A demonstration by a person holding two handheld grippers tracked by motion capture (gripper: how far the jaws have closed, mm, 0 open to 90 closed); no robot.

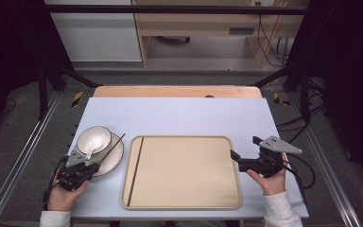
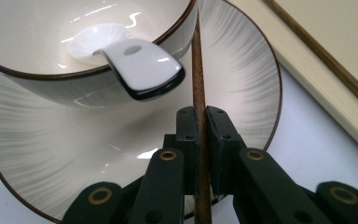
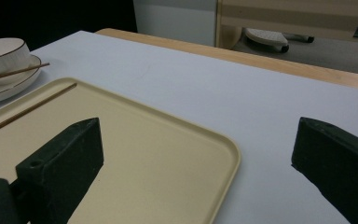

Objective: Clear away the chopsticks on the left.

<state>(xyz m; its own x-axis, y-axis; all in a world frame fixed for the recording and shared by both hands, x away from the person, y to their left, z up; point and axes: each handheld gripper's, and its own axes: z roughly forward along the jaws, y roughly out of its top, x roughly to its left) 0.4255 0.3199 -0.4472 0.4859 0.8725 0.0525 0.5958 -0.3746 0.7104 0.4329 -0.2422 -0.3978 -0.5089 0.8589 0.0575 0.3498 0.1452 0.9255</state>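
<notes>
A white bowl with a brown rim stands on a ribbed plate at the table's left, and a white spoon rests in the bowl. My left gripper is over the plate's near edge, shut on a brown chopstick that leans against the bowl's rim. A second chopstick lies along the left side of the beige tray. By the tray's right edge my right gripper is held open, with nothing between its jaws.
The tray takes up the middle of the pale blue table. A wooden strip runs along the table's far edge. Metal rails and cables flank both sides.
</notes>
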